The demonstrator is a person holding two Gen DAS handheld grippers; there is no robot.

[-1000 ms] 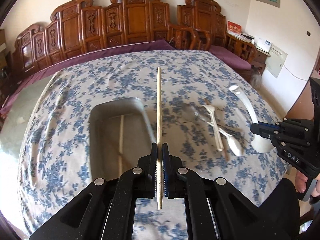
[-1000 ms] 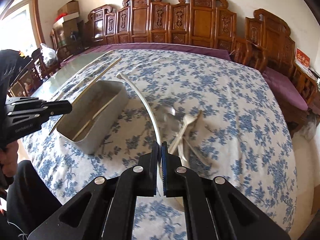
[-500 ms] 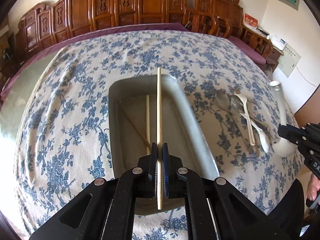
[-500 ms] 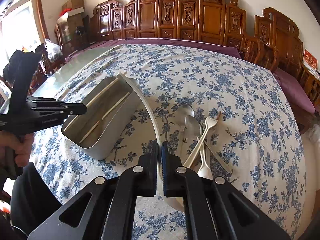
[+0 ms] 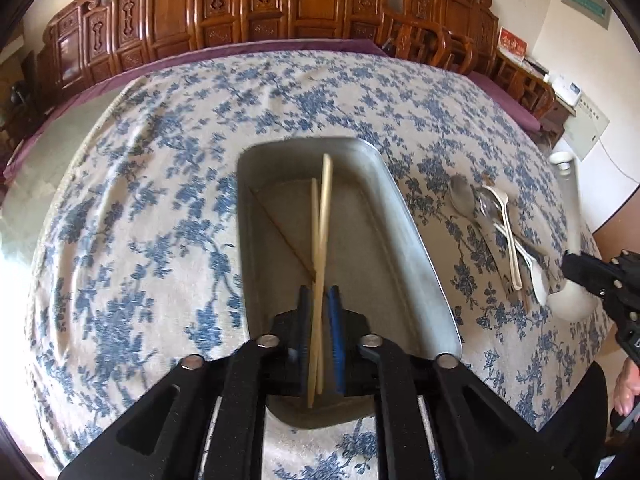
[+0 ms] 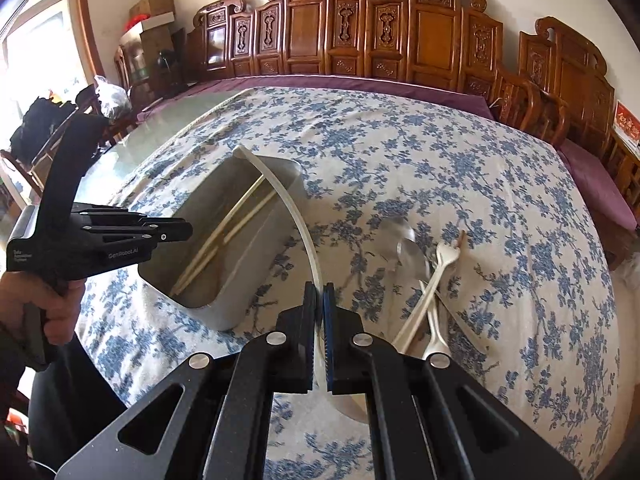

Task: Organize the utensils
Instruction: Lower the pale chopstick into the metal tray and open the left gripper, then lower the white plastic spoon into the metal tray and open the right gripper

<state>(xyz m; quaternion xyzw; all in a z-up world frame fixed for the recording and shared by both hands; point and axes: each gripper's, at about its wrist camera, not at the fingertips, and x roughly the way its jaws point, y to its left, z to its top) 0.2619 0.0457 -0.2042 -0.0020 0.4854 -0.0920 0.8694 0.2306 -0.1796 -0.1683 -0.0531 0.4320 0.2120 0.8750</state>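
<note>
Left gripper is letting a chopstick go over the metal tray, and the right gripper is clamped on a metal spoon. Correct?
Not quite. The right gripper is clamped on the white ladle, as the right wrist view shows; the metal spoon lies on the tablecloth. The rest holds.

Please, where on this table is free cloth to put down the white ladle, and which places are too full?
Free: the tablecloth beyond the metal tray, toward the wooden chairs, and the cloth left of the tray. Crowded: the heap of spoons and forks right of the tray, and the tray itself, with chopsticks inside.
</note>
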